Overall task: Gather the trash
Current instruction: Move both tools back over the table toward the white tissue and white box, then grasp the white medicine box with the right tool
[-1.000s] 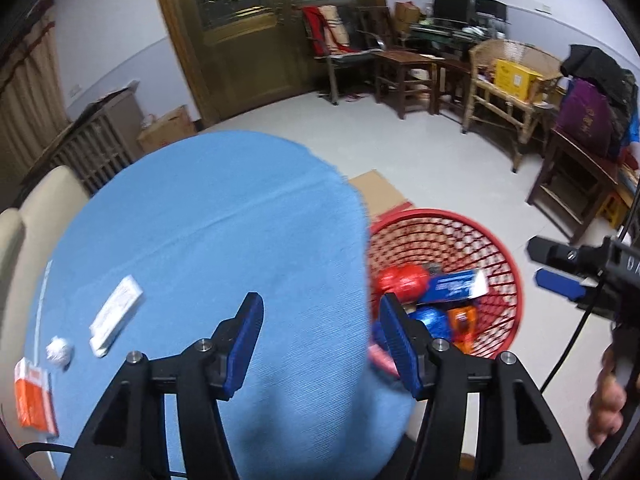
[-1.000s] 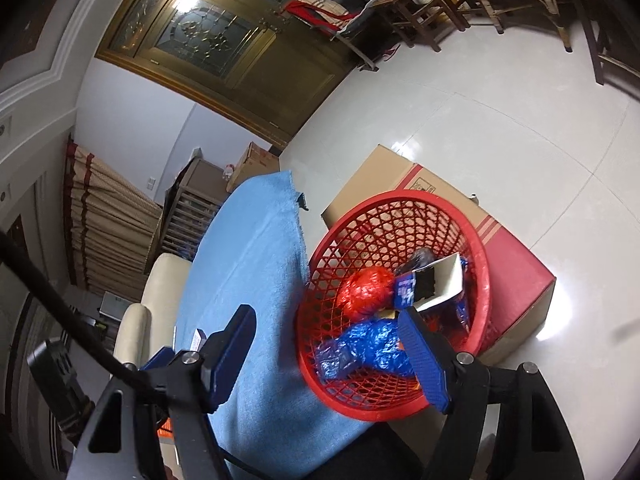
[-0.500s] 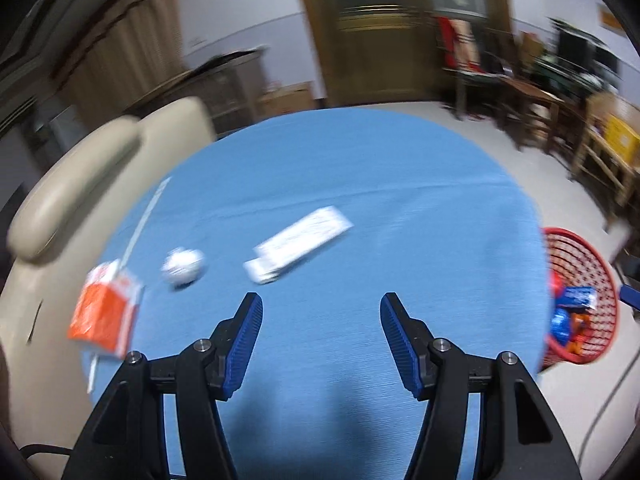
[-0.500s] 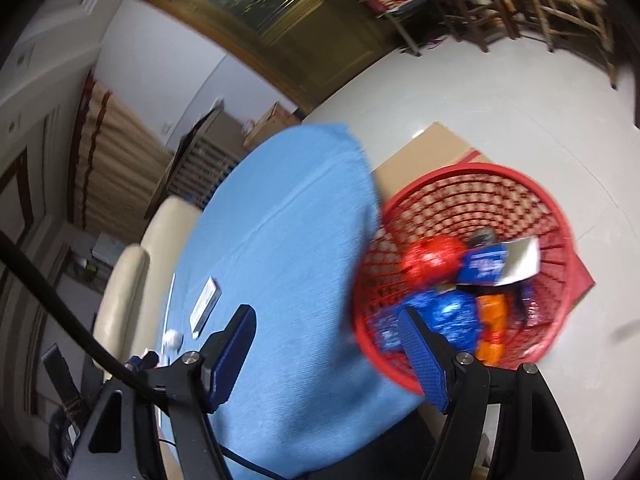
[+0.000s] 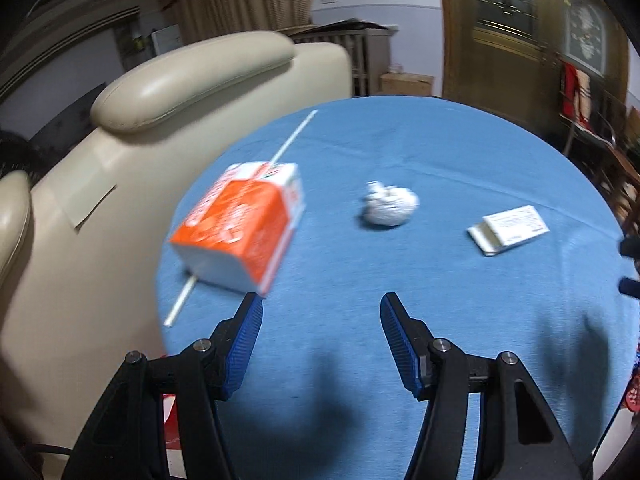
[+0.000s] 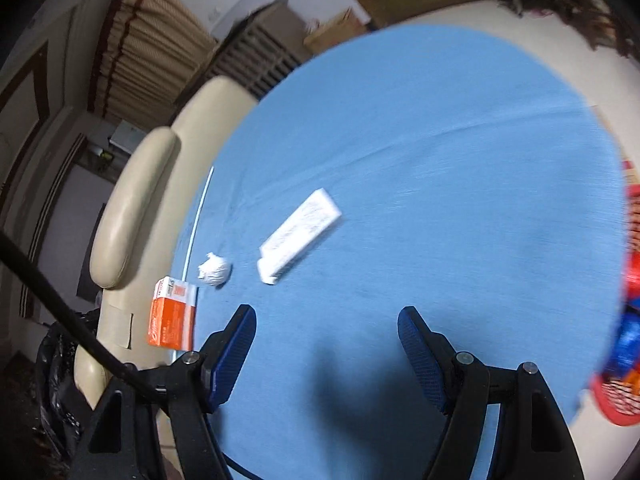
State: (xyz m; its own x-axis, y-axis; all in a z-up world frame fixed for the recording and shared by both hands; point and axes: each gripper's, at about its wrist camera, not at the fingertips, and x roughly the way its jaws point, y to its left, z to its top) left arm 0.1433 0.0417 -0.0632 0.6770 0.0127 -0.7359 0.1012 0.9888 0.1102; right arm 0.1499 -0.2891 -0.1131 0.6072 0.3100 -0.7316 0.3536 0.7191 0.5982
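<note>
A round table under a blue cloth (image 5: 440, 152) carries the trash that is left. In the left wrist view an orange and white carton (image 5: 240, 232) lies on its side near the table's left edge, over a thin white straw (image 5: 294, 138) that runs along that edge. A crumpled white paper ball (image 5: 390, 209) sits right of the carton, apart from it, and a flat white box (image 5: 510, 229) lies further right, well apart from the ball. The left gripper (image 5: 321, 310) hangs over bare cloth near the camera side, its blue jaws apart with nothing between them; the left fingertip shows just below the carton's lower corner, and contact cannot be told through the blur.

In the right wrist view the right gripper (image 6: 326, 322) also stands with its jaws wide and empty above the cloth. The box (image 6: 300, 236) lies ahead of it, the ball (image 6: 215, 269) to the left of the box, and the carton (image 6: 173, 317) at the table's left rim. A red mesh basket (image 6: 616, 404) with coloured wrappers in it shows at the far right, beside the table. A cream armchair (image 5: 120, 184) stands against the table's left side
</note>
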